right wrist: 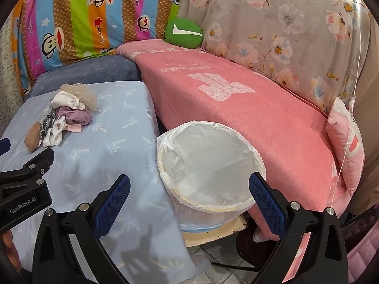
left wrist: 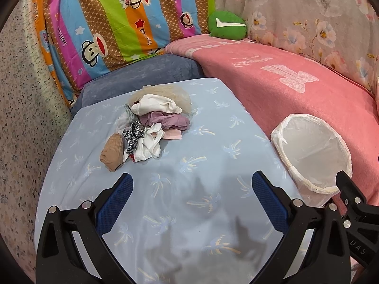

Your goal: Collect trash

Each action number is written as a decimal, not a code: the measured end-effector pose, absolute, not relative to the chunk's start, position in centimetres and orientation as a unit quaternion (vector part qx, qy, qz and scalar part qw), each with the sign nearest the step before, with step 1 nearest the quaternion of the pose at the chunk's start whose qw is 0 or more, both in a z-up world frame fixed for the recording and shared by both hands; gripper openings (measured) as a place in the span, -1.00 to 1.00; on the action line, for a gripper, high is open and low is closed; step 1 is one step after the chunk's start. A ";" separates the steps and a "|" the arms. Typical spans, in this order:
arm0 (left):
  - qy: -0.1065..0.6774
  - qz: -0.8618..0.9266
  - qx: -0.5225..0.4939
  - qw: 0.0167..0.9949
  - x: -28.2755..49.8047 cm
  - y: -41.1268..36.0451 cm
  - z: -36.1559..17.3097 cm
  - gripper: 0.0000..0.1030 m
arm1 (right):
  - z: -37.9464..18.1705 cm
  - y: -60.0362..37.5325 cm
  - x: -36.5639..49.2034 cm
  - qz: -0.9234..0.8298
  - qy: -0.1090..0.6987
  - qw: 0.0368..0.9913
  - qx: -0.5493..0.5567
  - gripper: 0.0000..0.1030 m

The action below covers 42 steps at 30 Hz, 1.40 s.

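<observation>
A heap of crumpled cloth scraps (left wrist: pixel 151 127) lies on the light blue palm-print table cover (left wrist: pixel 189 213); it holds white, mauve, tan, beige and leopard-print pieces. The heap also shows in the right wrist view (right wrist: pixel 64 116). A round bin lined with a white plastic bag (left wrist: pixel 312 156) stands to the right of the table and looks empty (right wrist: pixel 208 165). My left gripper (left wrist: pixel 191 184) is open and empty, hovering over the table in front of the heap. My right gripper (right wrist: pixel 189 184) is open and empty above the bin's near rim.
A pink blanket (right wrist: pixel 248 108) covers the sofa seat behind the bin. A green cushion (left wrist: pixel 227 24) and a striped monkey-print cloth (left wrist: pixel 113 23) stand at the back. A floral cloth (right wrist: pixel 284 35) drapes the right side. Tiled floor (right wrist: pixel 213 255) shows under the bin.
</observation>
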<state>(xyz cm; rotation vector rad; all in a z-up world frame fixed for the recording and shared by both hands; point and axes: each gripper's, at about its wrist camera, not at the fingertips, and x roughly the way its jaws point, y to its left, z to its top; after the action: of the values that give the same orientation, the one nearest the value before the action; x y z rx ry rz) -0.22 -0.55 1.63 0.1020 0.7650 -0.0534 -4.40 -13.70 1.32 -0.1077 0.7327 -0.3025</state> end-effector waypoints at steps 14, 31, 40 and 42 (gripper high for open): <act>0.370 -0.025 0.050 0.928 -0.4 -0.3 1.9 0.87 | 1.4 -13.6 -4.5 -0.146 0.354 0.922 -0.053 0.88; 0.369 -0.025 0.050 0.928 -0.4 -0.4 2.0 0.87 | 1.7 -13.7 -4.6 -0.148 0.352 0.923 -0.052 0.88; 0.369 -0.025 0.050 0.928 -0.4 -0.4 1.9 0.87 | 1.7 -13.7 -4.6 -0.148 0.352 0.923 -0.052 0.88; 0.368 -0.025 0.051 0.928 -0.4 -0.5 1.9 0.87 | 1.7 -13.7 -4.6 -0.148 0.352 0.923 -0.052 0.88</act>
<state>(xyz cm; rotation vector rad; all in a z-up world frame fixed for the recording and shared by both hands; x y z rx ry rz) -0.39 -0.47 1.94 0.1036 0.7552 -0.0506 -4.59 -13.69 1.66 -0.1077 0.7220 -0.3045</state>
